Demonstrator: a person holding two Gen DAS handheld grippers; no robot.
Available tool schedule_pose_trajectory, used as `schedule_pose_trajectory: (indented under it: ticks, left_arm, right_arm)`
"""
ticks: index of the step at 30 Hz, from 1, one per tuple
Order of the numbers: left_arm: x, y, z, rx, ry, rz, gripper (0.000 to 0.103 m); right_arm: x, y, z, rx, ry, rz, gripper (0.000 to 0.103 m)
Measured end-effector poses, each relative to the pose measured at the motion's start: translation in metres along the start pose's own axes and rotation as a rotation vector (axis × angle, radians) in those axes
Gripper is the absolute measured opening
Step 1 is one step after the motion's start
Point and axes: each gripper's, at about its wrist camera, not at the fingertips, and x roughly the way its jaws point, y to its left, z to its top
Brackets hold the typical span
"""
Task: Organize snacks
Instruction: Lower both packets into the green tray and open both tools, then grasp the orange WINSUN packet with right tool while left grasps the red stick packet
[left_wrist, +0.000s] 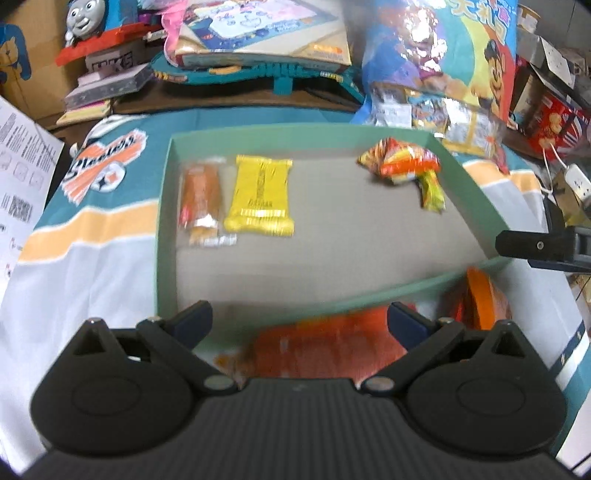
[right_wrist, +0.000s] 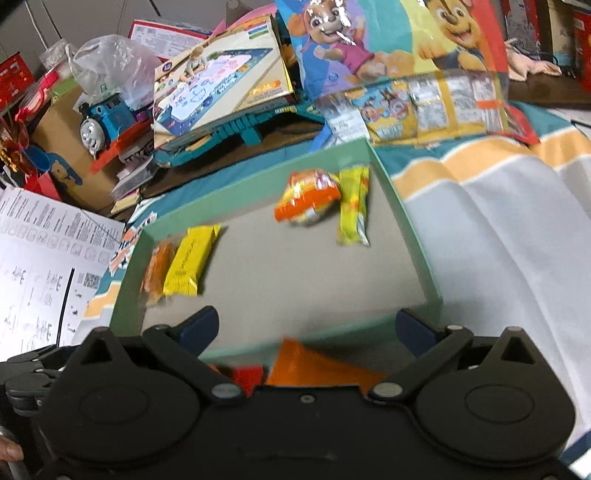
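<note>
A green-walled tray (left_wrist: 162, 206) (right_wrist: 417, 236) lies on the bed. In it lie an orange sausage pack (left_wrist: 201, 197) (right_wrist: 157, 271), a yellow pack (left_wrist: 260, 195) (right_wrist: 190, 264), an orange-red pack (left_wrist: 404, 160) (right_wrist: 308, 195) and a yellow-green pack (left_wrist: 432, 192) (right_wrist: 352, 206). My left gripper (left_wrist: 299, 319) is open above an orange pack (left_wrist: 325, 349) outside the tray's near wall. My right gripper (right_wrist: 306, 328) is open above an orange pack (right_wrist: 314, 365) at the near wall. Its finger also shows in the left wrist view (left_wrist: 535, 245).
The bed has a teal, orange and white striped sheet (left_wrist: 85, 258) (right_wrist: 498, 229). Behind the tray are a toy train (left_wrist: 92, 22) (right_wrist: 107, 118), a boxed drawing mat (left_wrist: 266, 33) (right_wrist: 221, 88), a cartoon snack bag (left_wrist: 443, 66) (right_wrist: 399, 40) and a printed sheet (right_wrist: 44, 266).
</note>
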Motion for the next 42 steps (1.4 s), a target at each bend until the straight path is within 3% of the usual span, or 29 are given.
schedule_pose_trajectory:
  ticks: [8, 21, 26, 28, 37, 42]
  left_arm:
    - [0.002, 0.009, -0.030, -0.007, 0.047, -0.003, 0.103]
    - [0.029, -0.012, -0.036, 0.065, 0.086, -0.003, 0.102]
    - [0.026, -0.019, -0.042, 0.095, 0.065, -0.012, 0.085]
    - [0.021, -0.022, -0.046, 0.107, 0.057, -0.019, 0.069]
    - [0.007, -0.041, -0.075, 0.167, 0.084, -0.101, 0.066]
    - [0.005, -0.051, -0.094, 0.173, 0.139, -0.166, 0.066]
  right_arm:
    - [0.008, -0.007, -0.017, -0.015, 0.017, 0.017, 0.103]
    - [0.034, -0.019, -0.030, 0.017, 0.089, 0.100, 0.103]
    - [0.036, -0.012, -0.039, -0.011, 0.138, 0.112, 0.103]
    - [0.036, -0.010, -0.043, -0.016, 0.153, 0.116, 0.103]
    - [0.018, -0.016, -0.070, 0.005, 0.184, 0.109, 0.103]
    - [0.005, -0.016, -0.086, 0.017, 0.182, 0.106, 0.103]
